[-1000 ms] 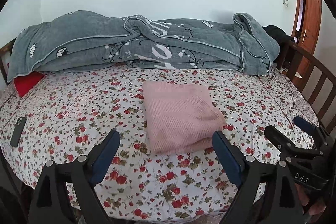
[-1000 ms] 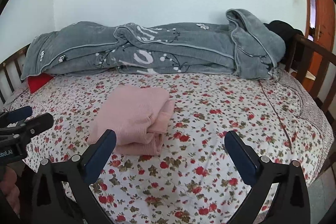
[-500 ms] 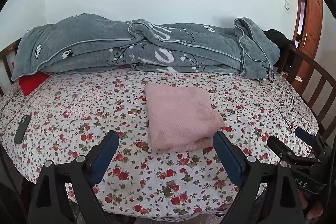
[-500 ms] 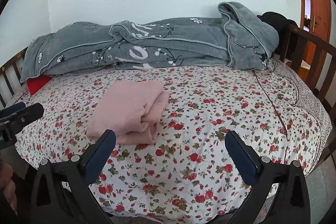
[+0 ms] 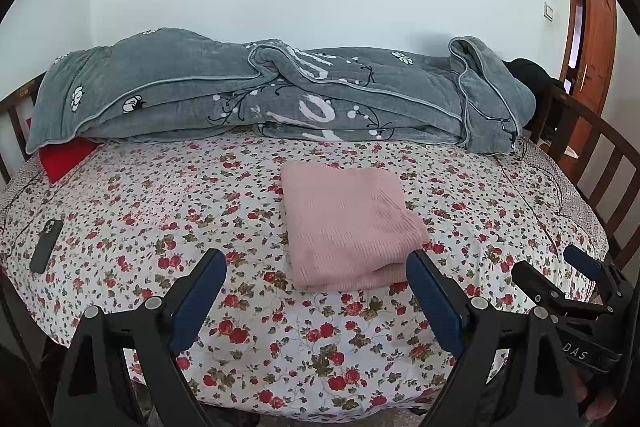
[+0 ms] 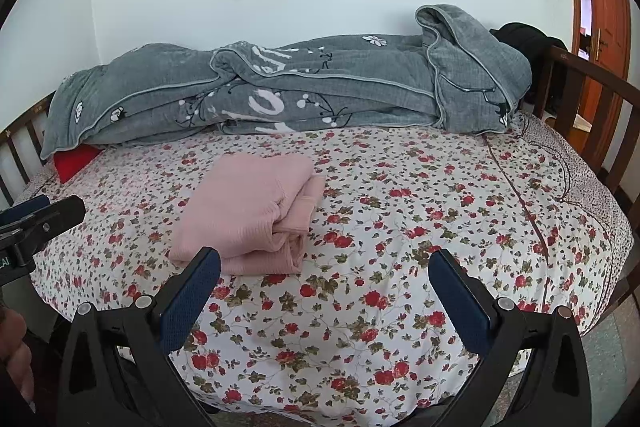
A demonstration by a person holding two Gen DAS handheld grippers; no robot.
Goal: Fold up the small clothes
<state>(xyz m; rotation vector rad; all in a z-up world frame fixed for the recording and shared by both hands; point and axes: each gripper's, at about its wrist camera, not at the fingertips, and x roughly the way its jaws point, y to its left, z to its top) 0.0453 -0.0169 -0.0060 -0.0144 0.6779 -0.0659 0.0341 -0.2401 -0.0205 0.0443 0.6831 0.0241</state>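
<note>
The folded pink garment (image 5: 350, 227) is seen lying on the bed (image 5: 160, 211) straight ahead of the left tongs (image 5: 316, 297), both released and empty. From the right tongs (image 6: 324, 297) it lies ahead-left, so the left is judged nearer.

Both cameras sit low off the near edge of the bed (image 5: 132, 199), facing across it toward the white wall. The left wrist view looks between the left hand-held gripper (image 5: 316, 291); the pink folded garment (image 5: 348, 223) lies dead ahead. The right wrist view stands further right, garment (image 6: 248, 211) left of centre. Shared: grey blanket (image 5: 280, 95), garment, bed rail (image 6: 592, 107). Each view catches the other hand-held gripper at its edge.
</note>
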